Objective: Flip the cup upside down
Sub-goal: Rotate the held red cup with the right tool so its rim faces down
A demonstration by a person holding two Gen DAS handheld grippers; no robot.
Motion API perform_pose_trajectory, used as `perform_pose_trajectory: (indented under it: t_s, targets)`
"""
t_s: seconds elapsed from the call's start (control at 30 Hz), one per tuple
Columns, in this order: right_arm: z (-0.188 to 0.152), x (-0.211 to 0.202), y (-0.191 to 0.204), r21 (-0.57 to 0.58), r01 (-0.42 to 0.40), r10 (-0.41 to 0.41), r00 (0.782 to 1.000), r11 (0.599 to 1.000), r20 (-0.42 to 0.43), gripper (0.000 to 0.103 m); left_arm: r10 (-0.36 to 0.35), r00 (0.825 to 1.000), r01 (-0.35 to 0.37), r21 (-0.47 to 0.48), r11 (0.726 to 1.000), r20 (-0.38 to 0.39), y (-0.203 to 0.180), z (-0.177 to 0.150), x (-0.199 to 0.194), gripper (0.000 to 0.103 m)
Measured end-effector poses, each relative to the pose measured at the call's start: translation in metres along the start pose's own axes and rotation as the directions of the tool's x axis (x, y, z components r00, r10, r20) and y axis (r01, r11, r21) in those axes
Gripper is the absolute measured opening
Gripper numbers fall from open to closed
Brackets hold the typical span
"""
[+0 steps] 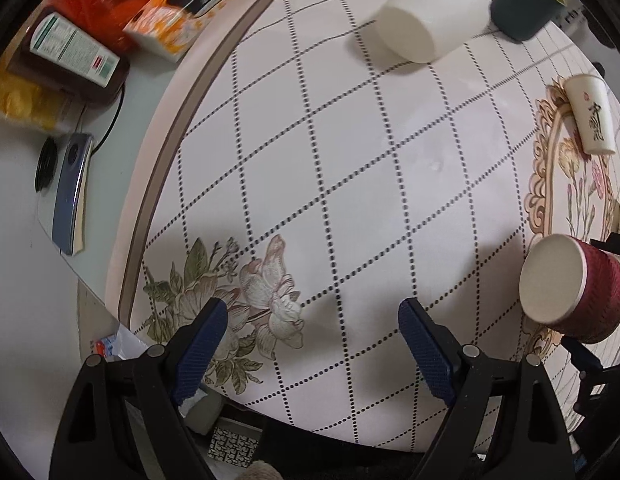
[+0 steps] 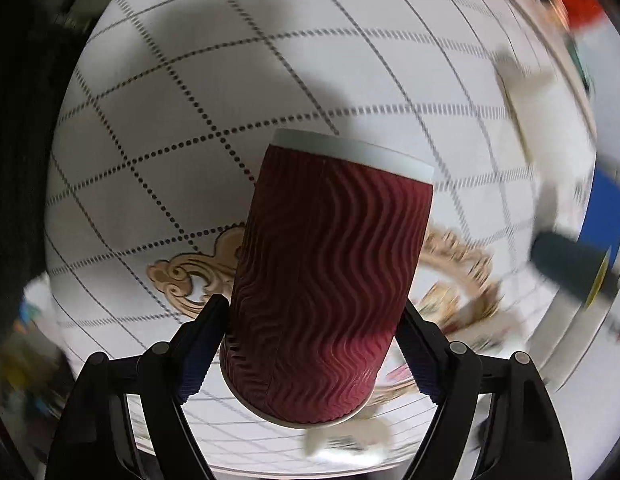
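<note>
Nearest to me: my right gripper (image 2: 310,344), its dark ribbed fingers (image 2: 201,352) clamped on both sides of the dark red paper cup with wavy ridged sleeve (image 2: 330,272).
Where the cup is: held in the air above the white tablecloth with dotted diamond grid (image 2: 149,120), tilted.
Look: one white rimmed end (image 2: 350,152) faces away from me; from the left view a flat white disc end (image 1: 550,276) shows.
Handling, my judgement: light, thin-walled, crushable; the ridges give grip. I would hold mid-body, gently.
Left gripper (image 1: 314,344): wide apart, holding nothing.
</note>
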State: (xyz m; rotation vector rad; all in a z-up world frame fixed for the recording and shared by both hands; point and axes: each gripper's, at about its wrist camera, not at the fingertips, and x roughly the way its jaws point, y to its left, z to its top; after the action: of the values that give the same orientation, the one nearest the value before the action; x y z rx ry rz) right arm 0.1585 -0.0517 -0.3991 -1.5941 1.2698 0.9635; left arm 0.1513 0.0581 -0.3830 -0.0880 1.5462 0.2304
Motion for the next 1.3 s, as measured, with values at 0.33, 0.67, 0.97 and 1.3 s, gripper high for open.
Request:
perform_pose_trajectory:
  t_s: [0.33, 0.67, 0.97, 1.3]
  targets:
    - [-0.038, 0.012, -0.019, 0.435, -0.203, 0.192, 0.979, 0.877, 0.068, 0.084, 0.006, 1.000, -0.007, 0.056, 0.998, 0.009, -0.025, 0.006, -0.005, 0.087]
    - [-0.068, 0.026, -0.036, 0.728, -0.294, 0.269, 0.951, 0.619, 0.156, 0.084, 0.009, 1.000, -0.010, 0.076, 0.997, 0.016, -0.034, 0.011, -0.014, 0.087]
    - [-0.085, 0.039, -0.045, 0.813, -0.360, 0.327, 0.918, 0.458, 0.222, 0.084, 0.010, 1.000, -0.011, 0.079, 0.997, 0.015, -0.037, 0.012, -0.015, 0.087]
    - [-0.101, 0.057, -0.060, 0.852, -0.420, 0.447, 0.857, 0.313, 0.258, 0.086, 0.013, 1.000, -0.014, 0.079, 0.997, 0.014, -0.029, 0.005, -0.010, 0.087]
